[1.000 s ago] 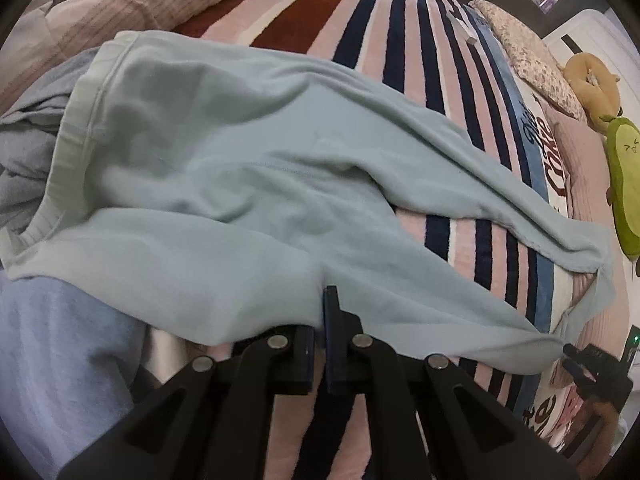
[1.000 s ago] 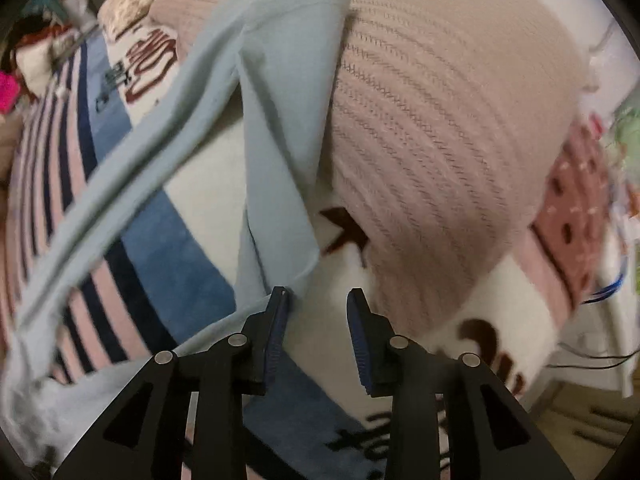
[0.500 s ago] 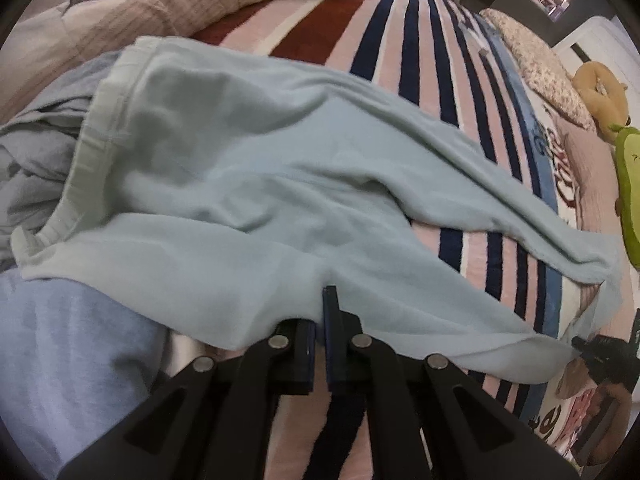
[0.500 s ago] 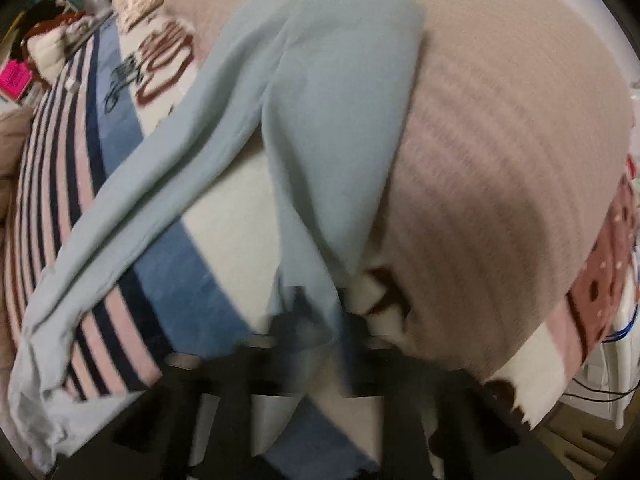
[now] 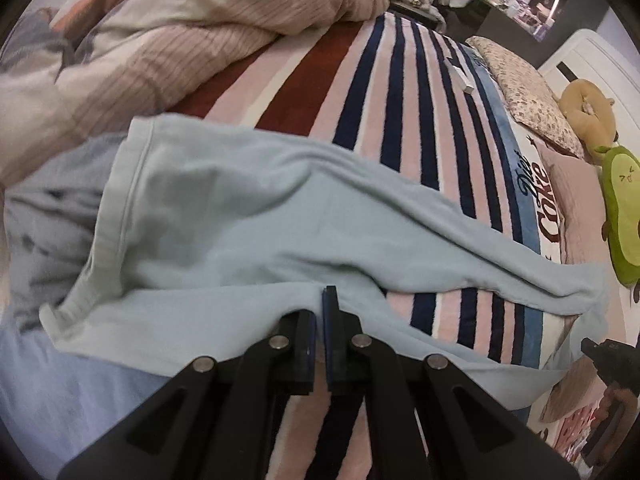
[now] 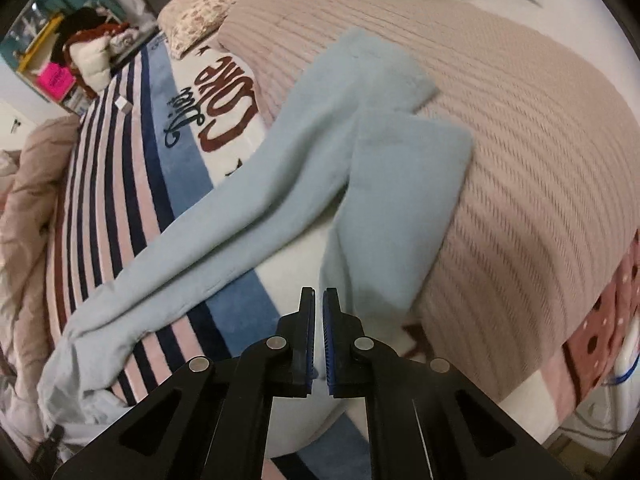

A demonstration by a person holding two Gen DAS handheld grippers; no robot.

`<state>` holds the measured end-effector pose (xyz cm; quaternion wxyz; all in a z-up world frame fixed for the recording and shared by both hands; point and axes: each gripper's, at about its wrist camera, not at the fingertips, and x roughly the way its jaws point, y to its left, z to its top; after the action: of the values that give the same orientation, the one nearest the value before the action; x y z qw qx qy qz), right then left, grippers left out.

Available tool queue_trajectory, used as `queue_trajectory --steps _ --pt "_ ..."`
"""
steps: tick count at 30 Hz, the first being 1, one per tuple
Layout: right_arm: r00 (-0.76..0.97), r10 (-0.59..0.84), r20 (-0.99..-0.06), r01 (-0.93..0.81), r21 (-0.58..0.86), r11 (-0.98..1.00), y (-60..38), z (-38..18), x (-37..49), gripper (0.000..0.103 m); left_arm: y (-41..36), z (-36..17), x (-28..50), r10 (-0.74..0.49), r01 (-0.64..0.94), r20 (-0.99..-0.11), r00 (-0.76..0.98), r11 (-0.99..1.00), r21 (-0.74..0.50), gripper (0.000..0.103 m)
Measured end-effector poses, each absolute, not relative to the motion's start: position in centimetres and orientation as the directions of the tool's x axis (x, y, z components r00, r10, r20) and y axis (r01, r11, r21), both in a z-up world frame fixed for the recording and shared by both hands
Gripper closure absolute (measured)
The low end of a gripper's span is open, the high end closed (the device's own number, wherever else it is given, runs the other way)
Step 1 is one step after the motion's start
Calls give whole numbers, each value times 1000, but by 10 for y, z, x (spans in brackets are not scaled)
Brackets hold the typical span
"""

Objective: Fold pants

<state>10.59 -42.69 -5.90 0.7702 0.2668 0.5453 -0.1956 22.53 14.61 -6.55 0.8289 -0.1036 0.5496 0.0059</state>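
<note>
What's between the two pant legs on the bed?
Bare striped blanket fills the gap between the two legs of the pants; the right wrist view shows it.

The pants [image 5: 248,216] are seen in a pale, plain blue-green, with no print. The blanket [image 5: 404,92] beneath them is striped in navy, pink, white and dark red, with a mid-blue band and a white panel lettered in navy and dark red on its right. A ribbed knit cover [image 6: 532,128] of dusty pink is shown at the far right, and a beige and cream ribbed quilt [image 5: 168,28] at the far left. The pillow [image 5: 528,104] is patterned with small brownish flowers on cream. The plush toy [image 5: 622,208] is coloured avocado green. Both the left gripper [image 5: 319,300] and the right gripper [image 6: 315,300] are black with blue pads.
</note>
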Motion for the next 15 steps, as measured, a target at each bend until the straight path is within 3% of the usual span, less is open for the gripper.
queue_trajectory --steps 2,3,4,5,9,11,12,13,15 --pt "267 -12 -964 606 158 780 -428 -68 108 84 143 -63 227 -110 -120 -914 391 978 -169 102" --pt "253 -31 -967 612 135 779 -427 -72 107 60 142 -64 227 -110 -121 -916 387 978 -169 102" --pt "240 -54 -969 618 109 779 -426 -76 106 45 142 -65 226 -108 -123 -918 382 978 -167 102" --pt "223 -63 -973 616 90 783 -424 -82 106 44 142 -68 225 -105 -127 -921 374 978 -163 102" --pt "175 -15 -984 613 97 784 -413 -111 105 46 140 -78 216 -99 -134 -933 345 979 -153 102" --pt "150 -26 -988 612 72 788 -407 -121 99 61 138 -82 210 -96 -124 -940 326 982 -144 102" --pt "146 -24 -989 614 72 786 -406 -123 95 81 137 -84 207 -95 -121 -944 317 983 -139 102" --pt "151 -16 -988 616 81 783 -406 -123 91 92 137 -85 206 -95 -119 -946 310 983 -137 102" --pt "165 -4 -986 614 100 783 -407 -123 81 100 136 -84 203 -93 -115 -948 304 984 -134 102"
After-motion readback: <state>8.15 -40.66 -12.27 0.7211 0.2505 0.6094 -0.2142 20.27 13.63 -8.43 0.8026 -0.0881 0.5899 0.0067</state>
